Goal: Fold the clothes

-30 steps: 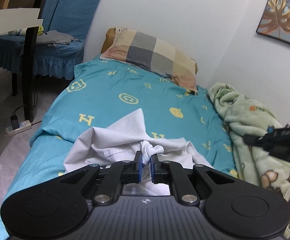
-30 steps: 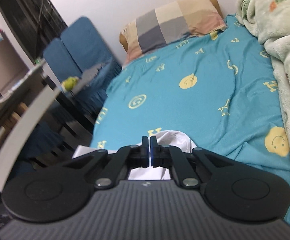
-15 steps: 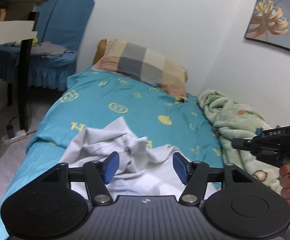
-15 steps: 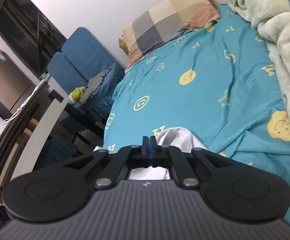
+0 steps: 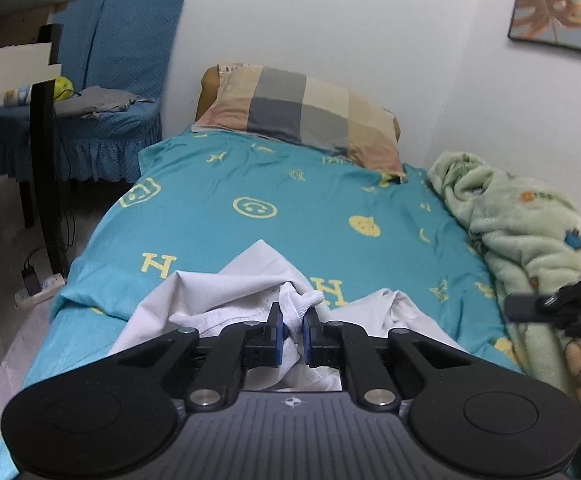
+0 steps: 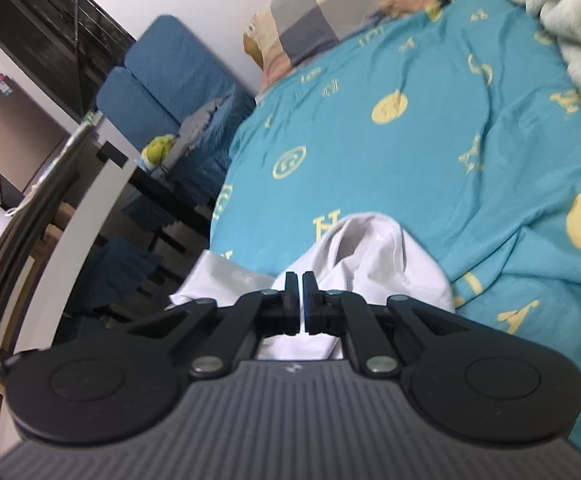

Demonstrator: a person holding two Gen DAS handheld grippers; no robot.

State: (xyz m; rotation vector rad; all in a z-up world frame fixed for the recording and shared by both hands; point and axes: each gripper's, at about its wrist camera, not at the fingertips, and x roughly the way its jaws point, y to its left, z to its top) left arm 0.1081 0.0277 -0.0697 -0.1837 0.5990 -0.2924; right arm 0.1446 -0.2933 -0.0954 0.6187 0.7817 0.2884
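A crumpled white garment [image 5: 226,296] lies on the near end of the bed's teal sheet [image 5: 290,184]. My left gripper [image 5: 290,328] is shut on a bunched fold of it, and white cloth pokes up between the blue pads. My right gripper [image 6: 301,300] is shut, its jaws almost touching, with no cloth visibly pinched. In its view the white garment [image 6: 374,256] lies just beyond the fingertips. In the left wrist view the right gripper [image 5: 550,306] hovers at the right, over the blanket, apart from the garment.
A checked pillow [image 5: 302,112] lies at the head of the bed against the wall. A pale green fleece blanket [image 5: 530,224] is heaped along the right side. To the left stand blue-covered chairs [image 5: 110,80], a dark table leg [image 5: 46,152] and a power strip [image 5: 38,290] on the floor.
Half a second ago my left gripper stood open over the garment; it has now shut on a fold of it again. The right gripper stayed shut and tilted, coming lower toward the garment.
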